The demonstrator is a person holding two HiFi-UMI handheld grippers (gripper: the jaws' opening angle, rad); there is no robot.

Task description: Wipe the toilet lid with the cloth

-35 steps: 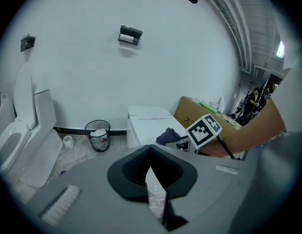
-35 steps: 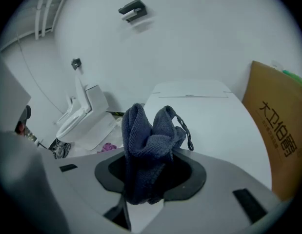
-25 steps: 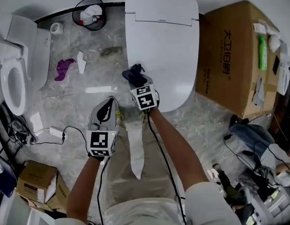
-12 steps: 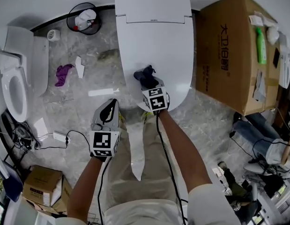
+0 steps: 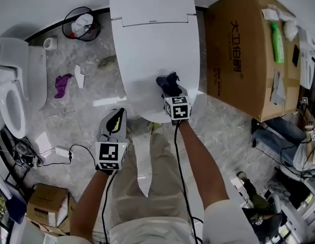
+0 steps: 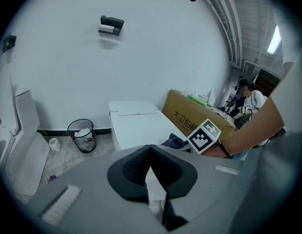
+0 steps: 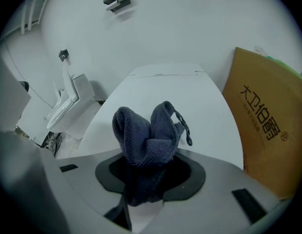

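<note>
The white toilet lid point(image 5: 147, 44) lies closed at top centre in the head view. A dark blue cloth point(image 5: 169, 82) bunches up out of my right gripper point(image 5: 170, 89), which is shut on it over the lid's front right part. In the right gripper view the cloth point(image 7: 149, 139) stands up between the jaws, with the lid point(image 7: 180, 94) behind it. My left gripper point(image 5: 116, 116) hangs off the lid's front left corner above the floor, shut with nothing in it. From the left gripper point(image 6: 150, 149) view the lid point(image 6: 136, 123) and cloth point(image 6: 173, 141) lie ahead.
A large cardboard box point(image 5: 244, 50) stands tight against the toilet's right side, with a green bottle point(image 5: 278, 42) on top. On the left are a second toilet point(image 5: 9, 103), a purple rag point(image 5: 60, 83) and a wire bin point(image 5: 79, 23). Cables point(image 5: 55, 151) cross the floor.
My right gripper has carried the cloth rightward across the front of the lid, from its left edge to its right half. The left gripper has stayed where it was.
</note>
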